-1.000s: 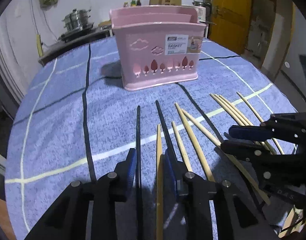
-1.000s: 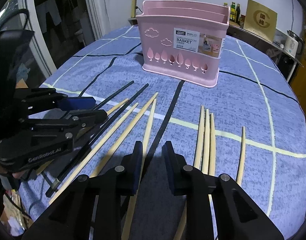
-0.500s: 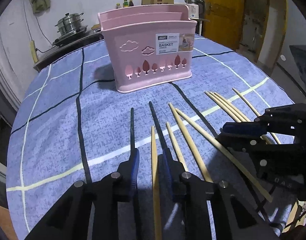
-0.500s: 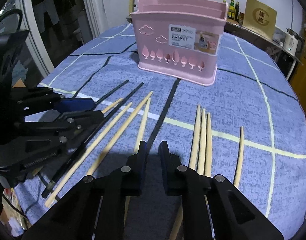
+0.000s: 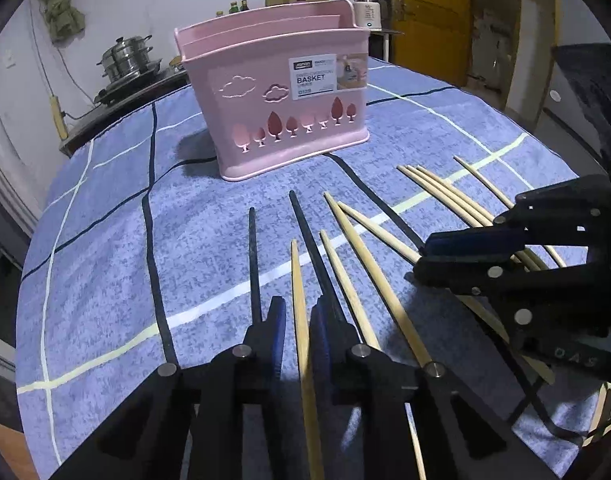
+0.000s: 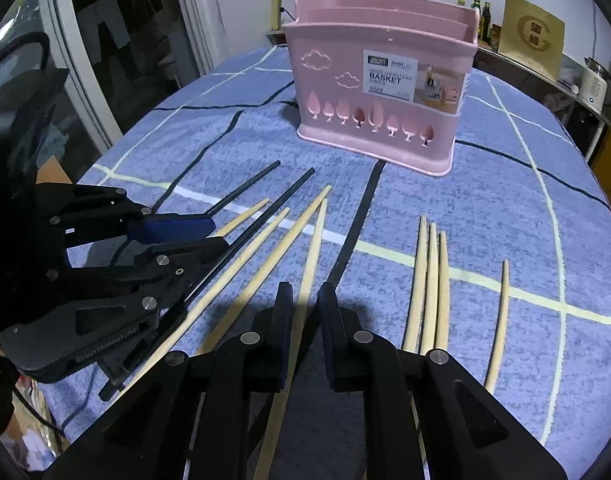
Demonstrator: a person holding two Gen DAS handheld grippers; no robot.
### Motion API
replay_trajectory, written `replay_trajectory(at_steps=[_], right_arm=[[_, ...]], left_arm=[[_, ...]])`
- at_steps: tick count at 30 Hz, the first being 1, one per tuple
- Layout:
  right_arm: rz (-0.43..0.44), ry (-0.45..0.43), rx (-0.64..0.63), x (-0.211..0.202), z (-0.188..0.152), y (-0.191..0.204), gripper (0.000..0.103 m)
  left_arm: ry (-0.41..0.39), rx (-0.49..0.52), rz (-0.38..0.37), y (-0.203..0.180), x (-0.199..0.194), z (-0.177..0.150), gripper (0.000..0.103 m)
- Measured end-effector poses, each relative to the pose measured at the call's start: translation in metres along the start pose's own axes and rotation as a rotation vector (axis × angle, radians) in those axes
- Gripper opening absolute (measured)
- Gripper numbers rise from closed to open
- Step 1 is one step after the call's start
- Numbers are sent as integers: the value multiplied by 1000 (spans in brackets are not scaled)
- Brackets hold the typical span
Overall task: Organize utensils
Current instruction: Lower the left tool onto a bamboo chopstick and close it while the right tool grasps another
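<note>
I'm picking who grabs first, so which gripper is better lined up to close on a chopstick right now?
Both are close, but left: the left gripper straddles a single wooden chopstick centred between its fingers; the right gripper has its chopstick off-centre.

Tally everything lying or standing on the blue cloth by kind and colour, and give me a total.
Wooden chopsticks: 8
Black chopsticks: 2
Pink basket: 1
Total: 11
</note>
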State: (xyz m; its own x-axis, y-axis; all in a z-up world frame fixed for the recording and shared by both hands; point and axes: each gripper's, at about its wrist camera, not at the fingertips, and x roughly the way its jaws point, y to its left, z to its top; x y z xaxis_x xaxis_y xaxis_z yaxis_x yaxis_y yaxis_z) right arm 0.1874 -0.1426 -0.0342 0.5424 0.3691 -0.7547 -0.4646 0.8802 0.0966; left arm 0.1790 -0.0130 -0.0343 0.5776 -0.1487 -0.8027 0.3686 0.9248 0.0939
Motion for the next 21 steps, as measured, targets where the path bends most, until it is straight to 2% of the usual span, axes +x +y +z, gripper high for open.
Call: replay_trajectory(at_steps=[6,16,21], right_arm=[[-7,5,2,7,8,0,14],[-13,29,17,24,33,-4,14],[-18,30,13,28,38,-6,8]], left_arm=[[9,-21,-24,10,5,6,16],[48,-53,19,16,18,24,14],[66,-54,16,15,23,31,12]])
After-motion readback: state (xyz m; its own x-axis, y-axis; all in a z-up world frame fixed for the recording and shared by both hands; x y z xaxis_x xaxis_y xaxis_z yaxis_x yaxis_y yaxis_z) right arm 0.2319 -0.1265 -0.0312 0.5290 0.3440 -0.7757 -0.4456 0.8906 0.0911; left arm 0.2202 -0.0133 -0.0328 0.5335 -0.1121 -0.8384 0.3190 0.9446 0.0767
